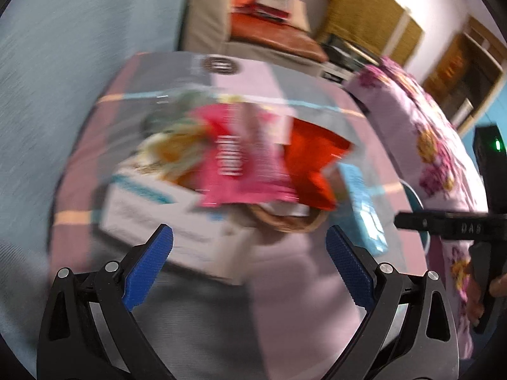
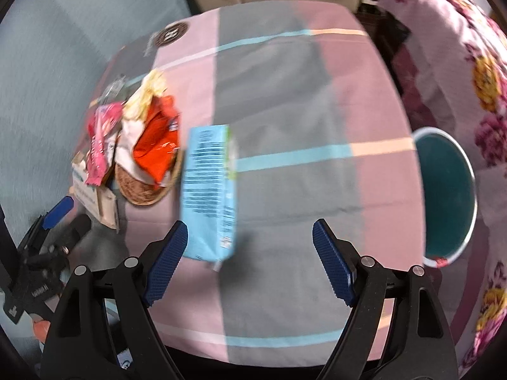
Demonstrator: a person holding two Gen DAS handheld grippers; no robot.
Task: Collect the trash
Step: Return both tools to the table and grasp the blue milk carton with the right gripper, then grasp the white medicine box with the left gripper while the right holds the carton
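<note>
A heap of wrappers lies on a small table with a pink and grey cloth (image 2: 285, 110). In it are a pink packet (image 1: 237, 164), an orange-red bag (image 1: 313, 164), a white carton (image 1: 164, 218) and a wicker dish (image 2: 142, 186). A light blue packet (image 2: 209, 190) lies flat beside the heap. My left gripper (image 1: 250, 247) hangs open just in front of the carton, nothing between its blue pads. My right gripper (image 2: 250, 243) is open over the cloth, its left pad (image 2: 164, 262) close beside the blue packet's near end. Both views are blurred.
A teal bin with a white rim (image 2: 443, 196) stands at the table's right edge. A flowered cover (image 2: 459, 63) lies to the right. A beige seat with an orange cushion (image 1: 269, 31) is behind the table, light blue floor (image 1: 63, 95) to the left.
</note>
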